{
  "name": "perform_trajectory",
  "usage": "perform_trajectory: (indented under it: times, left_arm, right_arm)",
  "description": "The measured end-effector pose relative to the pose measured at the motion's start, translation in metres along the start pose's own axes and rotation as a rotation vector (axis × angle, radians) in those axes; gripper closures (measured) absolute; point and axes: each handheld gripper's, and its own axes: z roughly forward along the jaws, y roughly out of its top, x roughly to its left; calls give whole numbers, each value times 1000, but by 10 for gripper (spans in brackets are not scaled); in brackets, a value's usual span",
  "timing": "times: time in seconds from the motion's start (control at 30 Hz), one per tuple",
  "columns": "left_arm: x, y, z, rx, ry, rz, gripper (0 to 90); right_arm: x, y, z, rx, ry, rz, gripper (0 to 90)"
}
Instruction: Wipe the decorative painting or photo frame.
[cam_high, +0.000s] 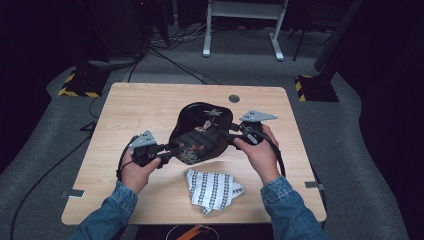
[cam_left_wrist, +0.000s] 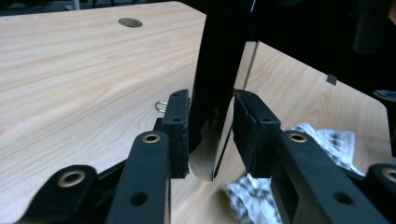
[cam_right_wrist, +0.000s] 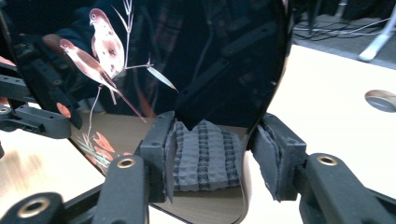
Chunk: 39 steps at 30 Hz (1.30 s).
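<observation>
Left claw at the near-left rim of the black tray, jaws standing either side of the rim; left pad against the glossy face, small gap at the right pad, so not pinching, slightly spread. Tray tilted up on edge between the two claws, over the middle of the wooden surface, painted birds and leaves on its shiny face. Checked cloth crumpled flat on the surface just in front of the tray, near the front edge. Right claw at the tray's right rim, jaws straddling the rim, ribbed pad mirrored in the lacquer, daylight at the right pad; spread, no pinch seen. Round hole in the surface beyond the tray.
</observation>
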Motion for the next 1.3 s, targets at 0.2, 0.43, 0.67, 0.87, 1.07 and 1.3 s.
perform_trajectory:
  times: [0.2,0.43,0.67,0.87,1.07,1.3]
  left_arm:
    - [8,6,13,11,12,26,617]
    - [18,10,28,37,-8,43,573]
    - [24,8,34,47,-26,32,543]
    - [29,10,36,37,-44,7,525]
    - [34,9,42,0,-49,-12,478]
    - [33,8,38,-25,-38,-27,457]
  right_arm:
    - [3,-6,-12,-14,-56,-1,575]
    - [3,-16,-18,-10,-101,26,604]
    - [4,-27,-17,-3,-107,76,622]
    - [5,-32,-18,-1,-103,117,625]
    - [6,-38,-19,-15,-94,134,613]
    - [3,-42,-21,-50,-78,125,538]
